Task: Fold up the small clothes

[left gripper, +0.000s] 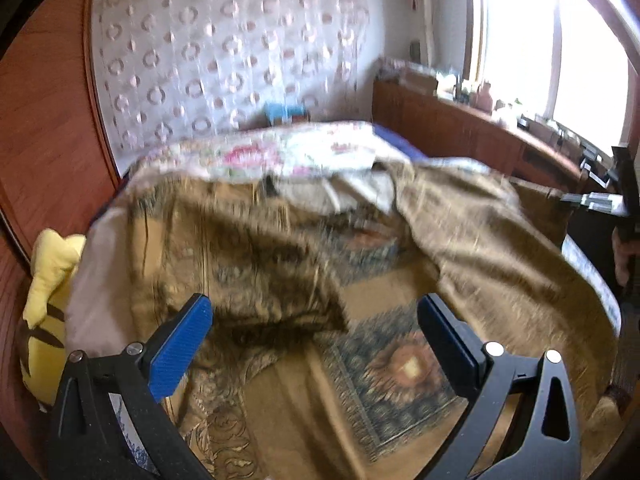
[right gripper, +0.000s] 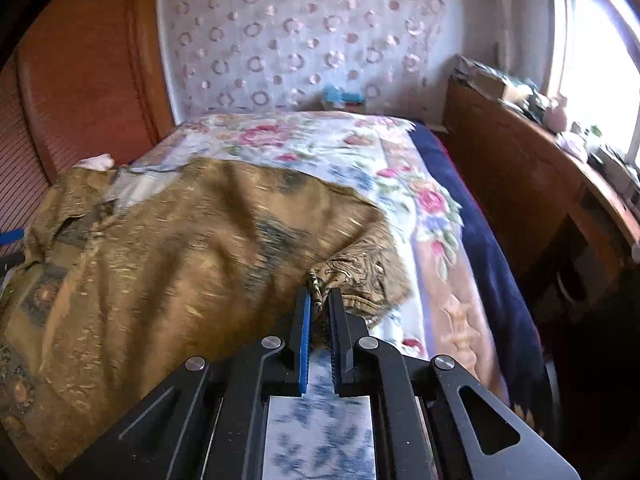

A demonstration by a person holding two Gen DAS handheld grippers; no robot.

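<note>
Garment [right gripper: 180,248]: ochre-brown cloth, woven look, with darker blue-grey patterned panels and pale flecks; crumpled, spread over the bed, folds humped at the middle. Its outline is hard to make out: motion blur smears both views, and the near edges are cut off by the picture borders.

Right gripper [right gripper: 319,312]: black frame, ribbed blue pads, jaws drawn narrow and pinching a bunched edge of the garment near the bed's right side.

Left gripper [left gripper: 316,320]: same build, jaws spread wide, nothing between them; the garment [left gripper: 280,240] lies beneath and beyond.

Bedspread [right gripper: 320,148]: pale, printed with pink roses, partly covered by the garment.

Blue blanket [right gripper: 488,248]: dark, plain, along the bed's right edge.

Yellow soft toy [left gripper: 48,292]: plush, brown stripes, half hidden at the bed's left side.

Wooden headboard [right gripper: 88,60]: reddish, curved.
</note>
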